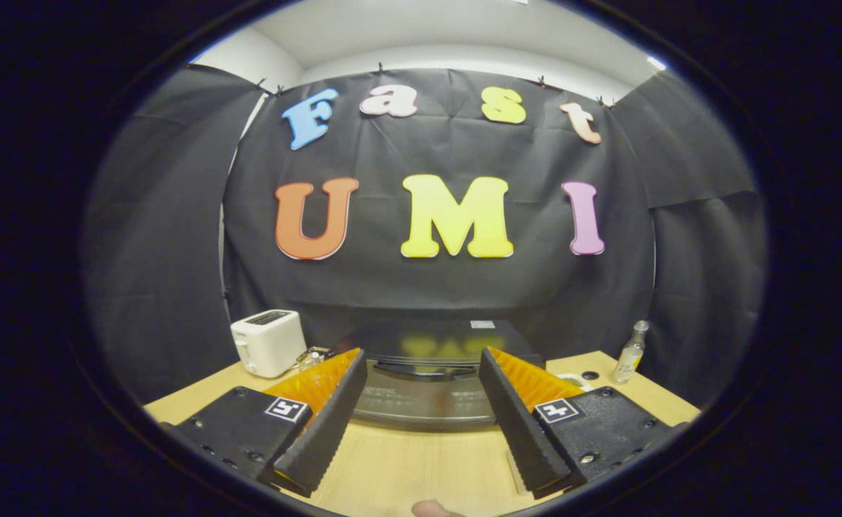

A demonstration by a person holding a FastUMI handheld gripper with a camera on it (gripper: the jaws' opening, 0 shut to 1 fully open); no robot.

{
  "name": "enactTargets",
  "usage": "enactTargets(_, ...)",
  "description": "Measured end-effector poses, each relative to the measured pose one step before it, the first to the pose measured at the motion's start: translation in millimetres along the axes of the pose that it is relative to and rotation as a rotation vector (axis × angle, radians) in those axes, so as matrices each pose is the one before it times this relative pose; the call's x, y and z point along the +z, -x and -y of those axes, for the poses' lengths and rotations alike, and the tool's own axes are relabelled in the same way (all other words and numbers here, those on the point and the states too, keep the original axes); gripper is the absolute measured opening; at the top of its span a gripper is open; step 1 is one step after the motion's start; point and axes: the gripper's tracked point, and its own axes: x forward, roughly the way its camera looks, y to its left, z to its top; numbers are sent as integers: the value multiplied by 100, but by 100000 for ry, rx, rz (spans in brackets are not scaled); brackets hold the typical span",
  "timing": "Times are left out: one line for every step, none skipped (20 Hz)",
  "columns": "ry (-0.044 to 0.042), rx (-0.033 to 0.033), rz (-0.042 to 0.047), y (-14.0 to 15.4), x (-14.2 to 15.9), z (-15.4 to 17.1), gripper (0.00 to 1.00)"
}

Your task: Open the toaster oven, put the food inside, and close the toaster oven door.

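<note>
A black toaster oven (pixel 428 337) stands on the wooden table (pixel 406 467), just ahead of my fingers and between them. Its glass door (pixel 421 406) faces me and looks shut, with the dark handle (pixel 428 370) along its top edge. My gripper (pixel 421 359) is open, the fingers spread about as wide as the oven's front, with nothing between them. A small pale object (pixel 570 378) lies on the table behind the right finger, mostly hidden; I cannot tell whether it is the food.
A white pop-up toaster (pixel 269 342) sits to the left of the oven, with small clutter (pixel 310 357) beside it. A clear bottle (pixel 631 352) stands at the table's right rear. Black cloth walls close in behind. A fingertip (pixel 432 508) shows below the fingers.
</note>
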Motion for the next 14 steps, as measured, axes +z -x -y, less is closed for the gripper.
enactTargets(-429,-786,437,1974,1039,306,100)
enactTargets(-475,-323,165,1842,858,263,100)
enactTargets(-935,-309,181,1832,835,356,100)
enactTargets(-1105,266,1109,1490,948,299,100)
enactTargets(-1255,208,1666,1619,1250,377,100)
enactTargets(-503,-662,544,1433,726,737,100)
enactTargets(-866,-706,-33,1437,619,723,99)
enactTargets(-1547,-478,-470,1416,431,476,99)
enactTargets(-392,-300,718,1369,633,555,100)
enactTargets(24,301,2903,1048,1029,498,100)
enactTargets(538,998,2708,1063,992,175,100)
enactTargets(937,549,1232,1043,300,196,99)
enactTargets(1162,1079,-403,968,-134,75,99)
enactTargets(1202,1588,-751,760,-192,-58,98)
